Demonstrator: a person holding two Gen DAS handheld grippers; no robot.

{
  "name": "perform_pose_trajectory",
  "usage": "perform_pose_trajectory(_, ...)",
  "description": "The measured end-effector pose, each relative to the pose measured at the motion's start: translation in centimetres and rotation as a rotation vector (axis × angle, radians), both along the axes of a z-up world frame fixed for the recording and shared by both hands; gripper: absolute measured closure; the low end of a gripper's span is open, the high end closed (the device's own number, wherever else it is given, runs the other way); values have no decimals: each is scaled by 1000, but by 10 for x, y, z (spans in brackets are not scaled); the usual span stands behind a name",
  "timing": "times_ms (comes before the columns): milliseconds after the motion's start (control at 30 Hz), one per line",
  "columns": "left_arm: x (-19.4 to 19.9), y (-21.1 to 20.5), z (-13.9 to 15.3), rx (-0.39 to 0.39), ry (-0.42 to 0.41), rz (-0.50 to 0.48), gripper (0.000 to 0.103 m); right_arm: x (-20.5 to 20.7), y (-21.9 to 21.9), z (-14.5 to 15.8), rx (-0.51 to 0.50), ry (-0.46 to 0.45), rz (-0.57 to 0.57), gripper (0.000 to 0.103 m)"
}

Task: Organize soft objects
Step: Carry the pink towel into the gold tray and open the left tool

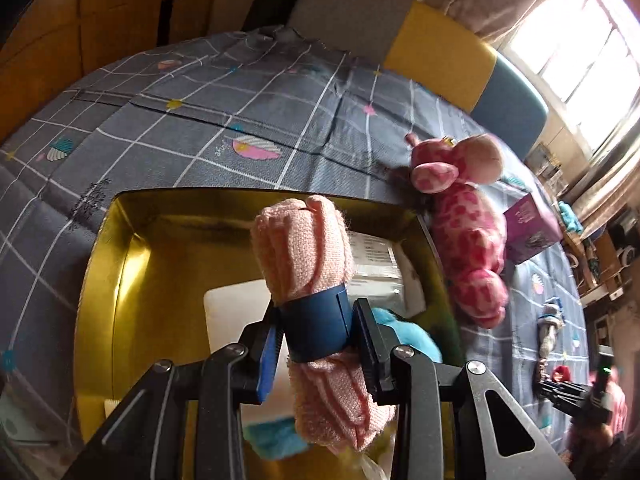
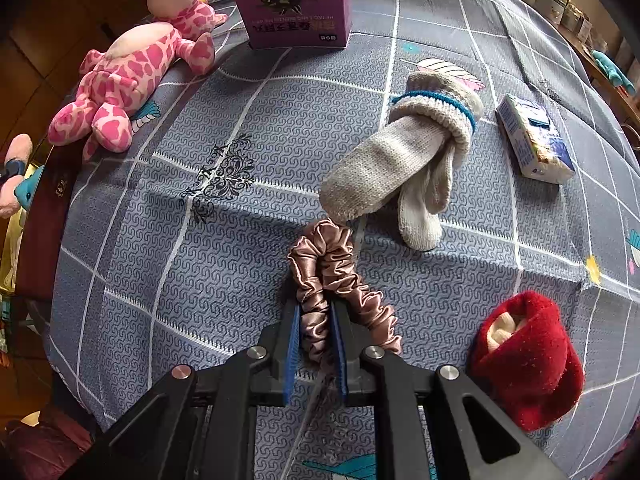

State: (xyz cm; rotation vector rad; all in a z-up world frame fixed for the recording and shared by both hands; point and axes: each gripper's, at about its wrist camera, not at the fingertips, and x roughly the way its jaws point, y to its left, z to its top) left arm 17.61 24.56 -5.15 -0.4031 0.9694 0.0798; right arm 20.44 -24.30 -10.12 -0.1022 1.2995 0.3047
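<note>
Presently, left gripper (image 1: 316, 344): clamping a rolled pink knit cloth (image 1: 308, 240), frame centre, over shiny gold tin (image 1: 120, 240).
Right gripper (image 2: 316, 344): pinching a ruched satin scrunchie (image 2: 332, 272), lower centre.

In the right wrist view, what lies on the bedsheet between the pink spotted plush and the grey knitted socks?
Nothing: between pink spotted plush and grey knitted socks the bedsheet is bare, in the right wrist view.

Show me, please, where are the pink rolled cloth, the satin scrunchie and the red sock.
pink rolled cloth (image 1: 304, 240): left wrist view, on the upper part above the blue band.
satin scrunchie (image 2: 320, 252): right wrist view, on the top loop beyond the jaws.
red sock (image 2: 532, 360): right wrist view, on the middle of the red bundle.
</note>
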Motion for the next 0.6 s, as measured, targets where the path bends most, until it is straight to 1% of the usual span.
perform_pose_trajectory(67,13,2,-12,19,33,-5,65,0,1,0,-1,-1,0,89)
perform_pose_trajectory(167,23,5,-24,53,71,1,58,-1,2,0,-2,-4,1,89)
perform_pose_trajectory(200,22,6,-24,57,69,11,53,-1,2,0,-3,-4,2,89)
perform_pose_trajectory(233,19,7,-22,55,57,20,48,-1,2,0,-4,-5,2,89)
perform_pose_trajectory(300,8,9,-15,54,22,38,41,-1,3,0,-6,-7,4,89)
perform_pose_trajectory(367,-3,9,-7,69,-8,56,40,-1,3,-1,-7,-9,7,89)
perform_pose_trajectory(467,-22,1,9,134,-52,66,40,-1,3,-1,-8,-10,7,89)
perform_pose_trajectory(500,-29,-3,13,144,-67,63,39,-1,3,-1,-8,-10,7,89)
perform_pose_trajectory(600,-49,-18,22,133,-100,42,38,-1,4,-1,-8,-10,7,89)
